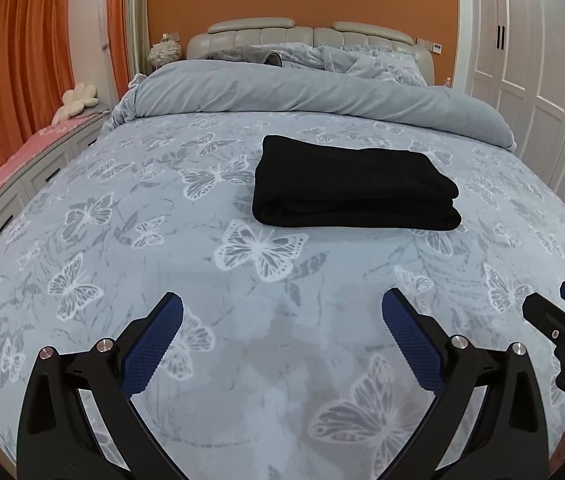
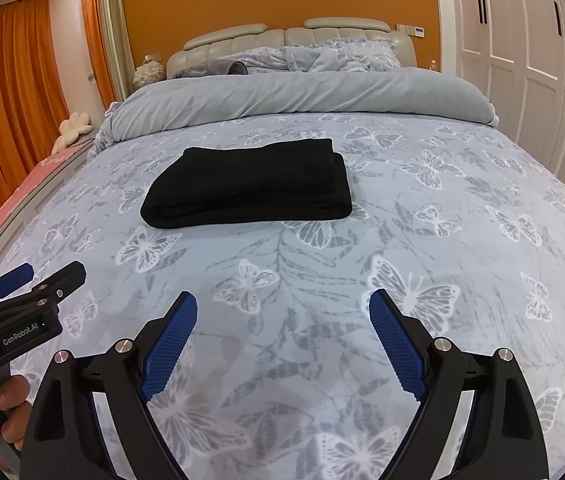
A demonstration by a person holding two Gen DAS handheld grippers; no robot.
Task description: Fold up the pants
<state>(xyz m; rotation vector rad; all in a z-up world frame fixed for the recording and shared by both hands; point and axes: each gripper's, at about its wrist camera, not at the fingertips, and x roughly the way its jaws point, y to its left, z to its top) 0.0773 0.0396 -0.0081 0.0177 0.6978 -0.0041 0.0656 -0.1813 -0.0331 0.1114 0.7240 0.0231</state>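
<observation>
The black pants [image 1: 352, 188] lie folded into a compact rectangle on the butterfly-print bed cover [image 1: 162, 248]; they also show in the right wrist view [image 2: 250, 184]. My left gripper [image 1: 282, 304] is open and empty, hovering above the cover well in front of the pants. My right gripper [image 2: 282, 300] is open and empty too, likewise short of the pants. The right gripper shows at the right edge of the left wrist view [image 1: 562, 320], and the left gripper at the left edge of the right wrist view [image 2: 30, 284].
A rolled grey duvet [image 1: 302, 92] and pillows [image 1: 362, 60] lie behind the pants by the padded headboard [image 1: 302, 34]. White wardrobe doors [image 1: 542, 60] stand on the right. Orange curtains [image 1: 14, 60] and a pink-topped bench [image 1: 10, 168] are on the left.
</observation>
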